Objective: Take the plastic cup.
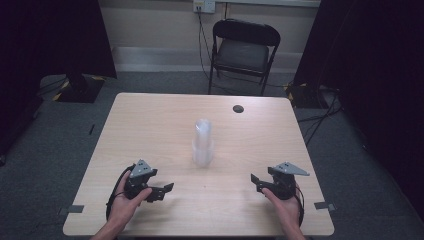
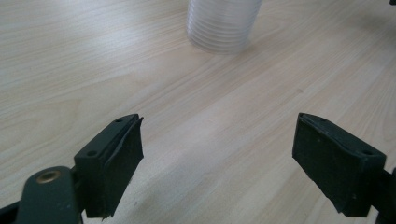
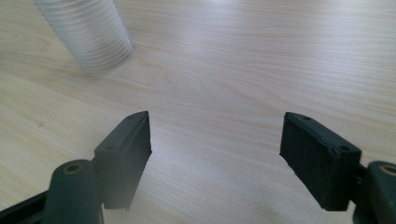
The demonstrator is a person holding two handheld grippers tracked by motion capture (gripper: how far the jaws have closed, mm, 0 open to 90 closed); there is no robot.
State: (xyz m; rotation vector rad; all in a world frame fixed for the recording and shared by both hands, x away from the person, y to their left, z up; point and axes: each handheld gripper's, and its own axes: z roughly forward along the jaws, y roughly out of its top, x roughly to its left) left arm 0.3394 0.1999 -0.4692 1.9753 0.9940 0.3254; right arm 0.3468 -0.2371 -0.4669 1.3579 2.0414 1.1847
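A stack of clear plastic cups stands upside down near the middle of the light wooden table. My left gripper rests near the front left, held by a hand, its jaws open and pointing toward the right. My right gripper sits at the front right, also open, jaws pointing left. In the left gripper view the ribbed cup stack is ahead of the empty left gripper. In the right gripper view the cup stack is at upper left, beyond the empty right gripper.
A dark round cable hole lies in the table's far right part. A black folding chair stands behind the table. Grey tape strips mark the front corners. Dark curtains hang at both sides.
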